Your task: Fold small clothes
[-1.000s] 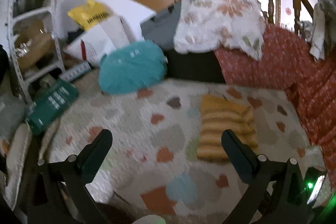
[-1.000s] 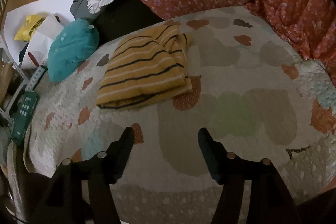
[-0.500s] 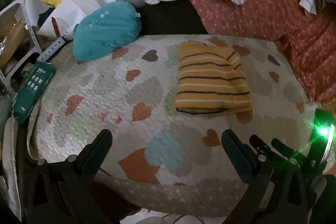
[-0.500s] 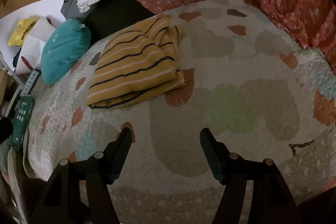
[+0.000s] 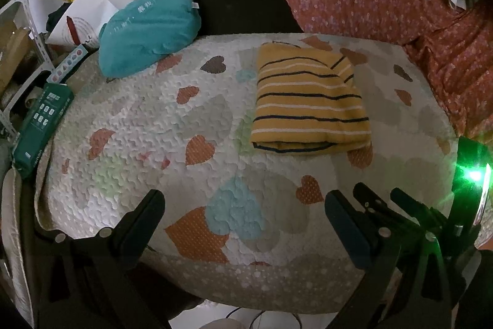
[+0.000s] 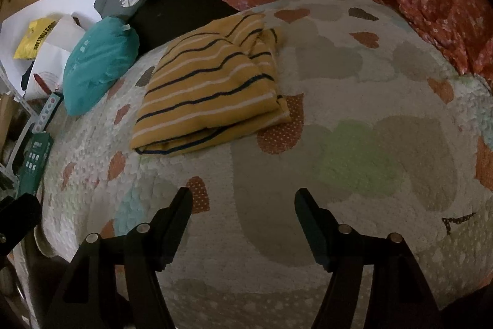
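The left hand-held gripper point(image 5: 243, 207) hangs spread and empty over the near edge of the heart-print quilt point(image 5: 148, 144) — the folded yellow striped garment point(image 5: 308, 107) lies flat beyond it, near the teal cushion point(image 5: 148, 30) — while the right hand-held gripper point(image 6: 243, 202) gapes empty too.

My left gripper point(image 5: 243, 205) hangs wide open, tilted down, nothing between its jaws; my right gripper point(image 6: 243, 202) likewise gapes empty, apparently clear of everything.
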Tool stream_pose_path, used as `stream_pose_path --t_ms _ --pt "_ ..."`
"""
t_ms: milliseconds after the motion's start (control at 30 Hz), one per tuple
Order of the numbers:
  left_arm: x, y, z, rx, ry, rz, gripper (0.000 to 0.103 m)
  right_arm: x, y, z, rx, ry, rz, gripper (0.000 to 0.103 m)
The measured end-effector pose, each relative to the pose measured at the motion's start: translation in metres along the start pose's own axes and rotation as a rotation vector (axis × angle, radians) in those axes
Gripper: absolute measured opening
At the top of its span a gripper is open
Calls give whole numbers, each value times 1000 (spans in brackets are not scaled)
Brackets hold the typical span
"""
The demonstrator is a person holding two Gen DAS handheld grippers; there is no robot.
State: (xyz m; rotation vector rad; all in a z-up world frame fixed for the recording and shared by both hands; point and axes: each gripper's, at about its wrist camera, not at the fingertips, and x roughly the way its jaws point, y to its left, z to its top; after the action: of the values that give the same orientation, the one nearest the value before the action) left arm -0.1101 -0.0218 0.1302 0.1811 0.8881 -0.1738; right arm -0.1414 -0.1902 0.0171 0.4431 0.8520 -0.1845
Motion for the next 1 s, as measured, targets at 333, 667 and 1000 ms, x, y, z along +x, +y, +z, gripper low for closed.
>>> stream_pose_path --t_ms 333,667,1000 --pt "7 0 -3 -5 28 -16 103 3 -5 2 16 8 -9 75" --pt "14 2 -8 -24 60 -25 103 -2 -5 2 2 -22 -61 75" --pt "21 4 -12 -40 87 -35 103 -13 4 4 -59 -86 -130 78"
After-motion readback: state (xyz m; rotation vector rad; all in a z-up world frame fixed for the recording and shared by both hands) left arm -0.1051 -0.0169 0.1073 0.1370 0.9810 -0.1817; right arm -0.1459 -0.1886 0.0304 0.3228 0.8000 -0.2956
